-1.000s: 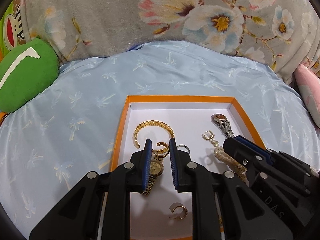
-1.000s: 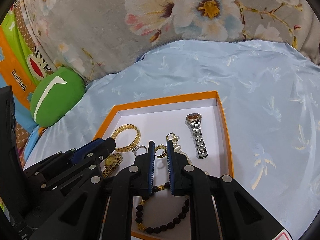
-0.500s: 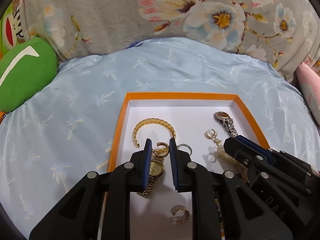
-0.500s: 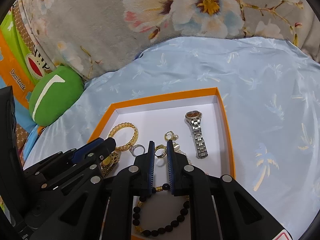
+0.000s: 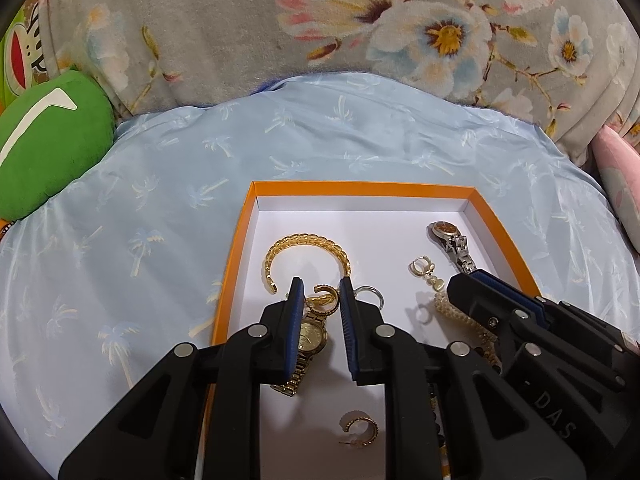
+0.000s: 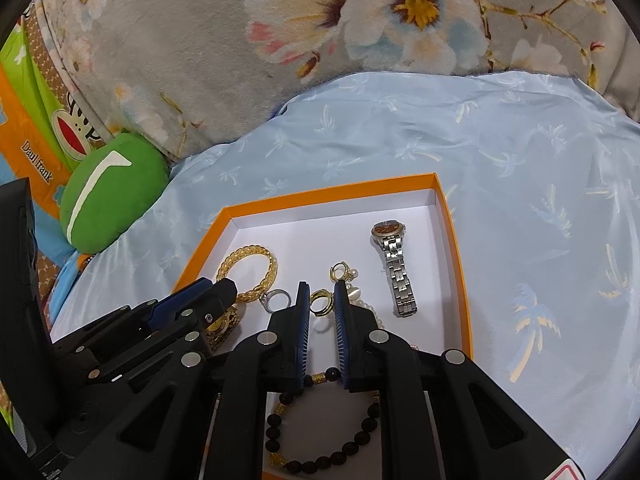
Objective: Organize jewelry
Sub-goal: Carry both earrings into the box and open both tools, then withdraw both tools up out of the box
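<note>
We see a soft blue sheet (image 5: 168, 208) with little palm trees on it. Behind it lies a gray flower blanket (image 5: 240, 28). A green pillow (image 5: 48, 140) sits at the left.

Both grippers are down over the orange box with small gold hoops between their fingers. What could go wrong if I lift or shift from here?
1. The left gripper pinches a gold hoop earring only at its fingertips; it could slip and drop onto the gold watch.
2. The right gripper has a small hoop beside the pearl strand, which could snag.
3. The grippers sit close together and may bump.
</note>
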The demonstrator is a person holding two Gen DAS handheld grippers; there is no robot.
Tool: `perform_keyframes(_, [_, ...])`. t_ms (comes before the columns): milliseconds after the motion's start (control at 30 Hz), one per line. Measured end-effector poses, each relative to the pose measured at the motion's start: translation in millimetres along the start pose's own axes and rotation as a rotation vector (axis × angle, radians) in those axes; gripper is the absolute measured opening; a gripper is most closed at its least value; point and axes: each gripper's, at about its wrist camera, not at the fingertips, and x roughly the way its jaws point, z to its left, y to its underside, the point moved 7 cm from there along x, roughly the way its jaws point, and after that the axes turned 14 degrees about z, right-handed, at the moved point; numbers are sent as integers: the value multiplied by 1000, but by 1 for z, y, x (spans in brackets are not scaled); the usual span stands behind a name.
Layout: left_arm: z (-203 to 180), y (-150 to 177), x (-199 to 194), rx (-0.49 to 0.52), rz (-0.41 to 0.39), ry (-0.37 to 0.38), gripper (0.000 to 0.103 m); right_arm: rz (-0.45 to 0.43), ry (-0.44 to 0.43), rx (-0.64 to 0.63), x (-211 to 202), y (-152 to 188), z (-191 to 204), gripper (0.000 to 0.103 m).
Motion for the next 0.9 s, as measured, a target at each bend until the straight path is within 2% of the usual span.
perform_keyframes(900, [0, 0, 0, -3, -2, 0, 21, -6, 2, 0, 0, 0, 0, 13])
